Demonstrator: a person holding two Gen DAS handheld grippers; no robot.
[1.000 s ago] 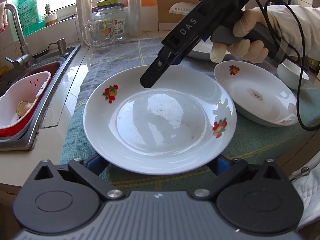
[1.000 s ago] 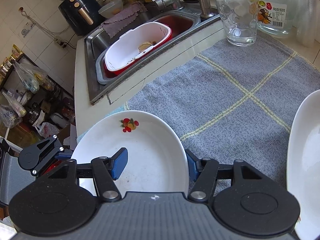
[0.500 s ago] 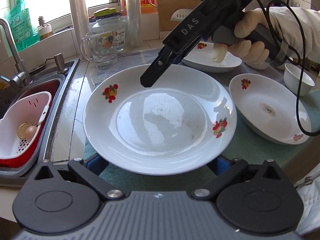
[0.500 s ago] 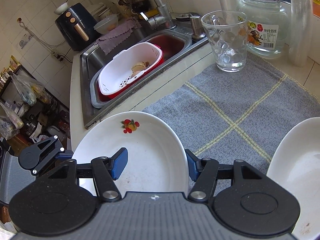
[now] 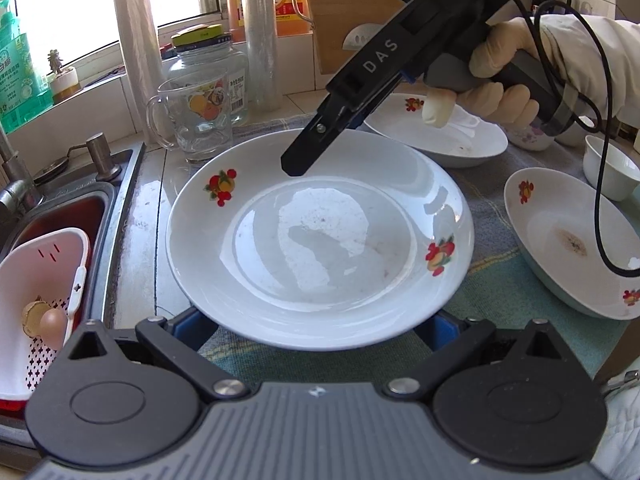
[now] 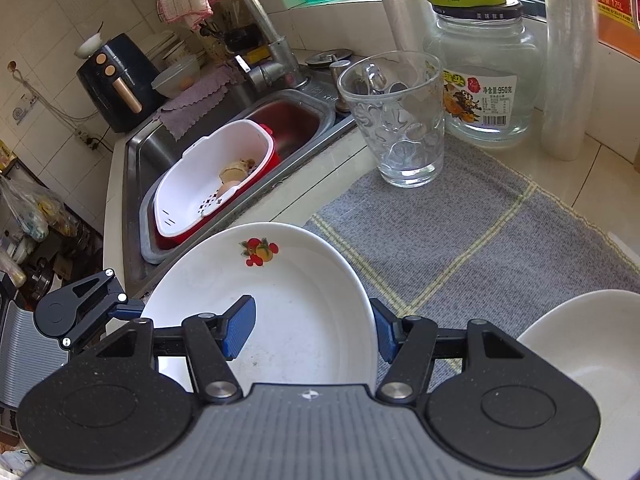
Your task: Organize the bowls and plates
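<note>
A large white plate with fruit prints [image 5: 320,236] is held off the counter by both grippers. My left gripper [image 5: 316,326] grips its near rim, with the blue pads mostly hidden under the rim. My right gripper [image 6: 312,330] grips the far rim, one blue pad inside the plate [image 6: 280,300] and one outside. It shows as a black arm in the left wrist view [image 5: 320,136]. Two more fruit-print plates lie on the cloth, one at the back [image 5: 452,136] and one at the right [image 5: 568,240]. A small white bowl [image 5: 608,172] stands at the far right.
A sink [image 6: 224,136] at the left holds a white and red strainer basket [image 6: 204,192] with an egg. A glass mug [image 6: 396,120], a glass jar [image 6: 484,80] and plastic wrap rolls [image 5: 136,40] stand at the back. A grey checked cloth [image 6: 460,232] covers the counter.
Both grippers have lifted the large plate together and carried it left toward the sink. The other plates have dropped back to the right in the view.
</note>
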